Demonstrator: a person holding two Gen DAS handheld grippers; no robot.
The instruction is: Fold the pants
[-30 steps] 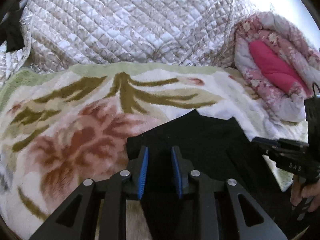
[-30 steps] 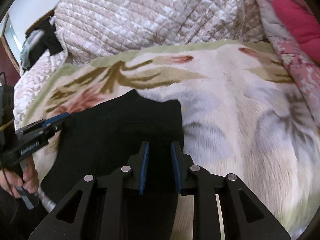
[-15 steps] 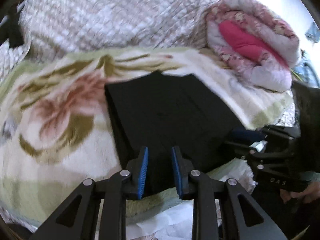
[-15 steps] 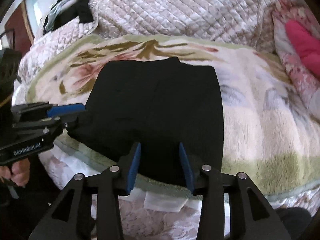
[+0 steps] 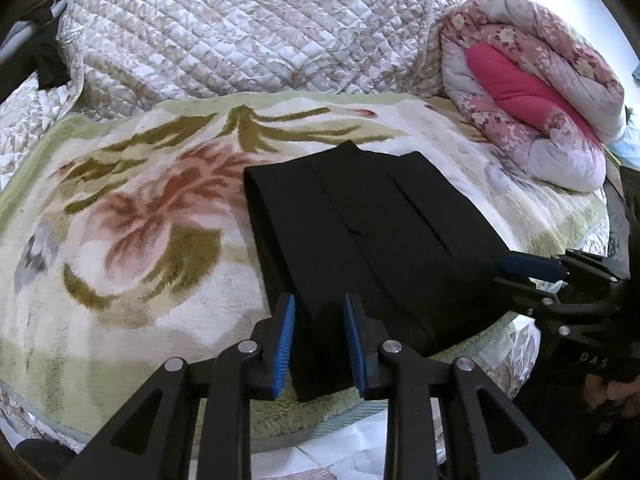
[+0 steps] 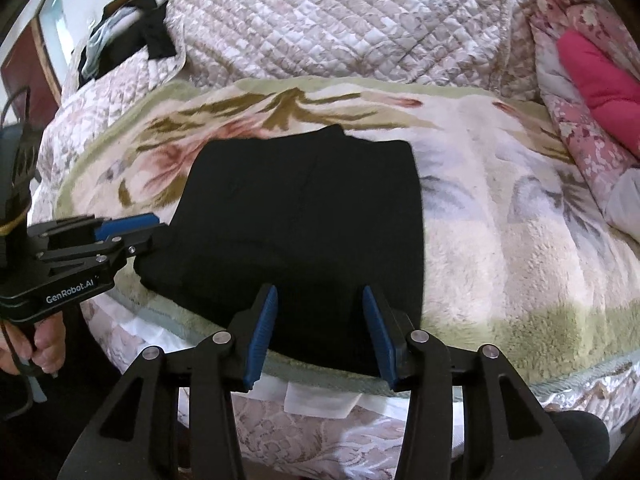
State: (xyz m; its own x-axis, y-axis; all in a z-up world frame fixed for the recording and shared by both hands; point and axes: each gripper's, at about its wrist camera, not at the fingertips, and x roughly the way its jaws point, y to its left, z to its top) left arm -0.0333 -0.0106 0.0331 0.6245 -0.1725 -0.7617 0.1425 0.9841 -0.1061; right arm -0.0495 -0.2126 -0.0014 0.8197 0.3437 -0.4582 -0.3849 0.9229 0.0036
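Both claws sit at the bed's [image 5: 120,320] near edge: your left claw [image 5: 320,344] grips the folded pants [image 5: 360,220]. Your right claw [image 6: 318,332] has just opened, straddling their hem unpinched.

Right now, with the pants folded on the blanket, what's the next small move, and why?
Probably open the left gripper and draw both back. The pants lie folded flat on the blanket; the right gripper has just been opening and its pads look clear of the cloth, while the left's narrow jaws straddle the near edge.

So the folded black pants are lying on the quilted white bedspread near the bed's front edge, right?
Not quite. The folded black pants lie on the floral fleece blanket, not the quilted bedspread behind it. The right wrist view shows this; near the front edge is correct.
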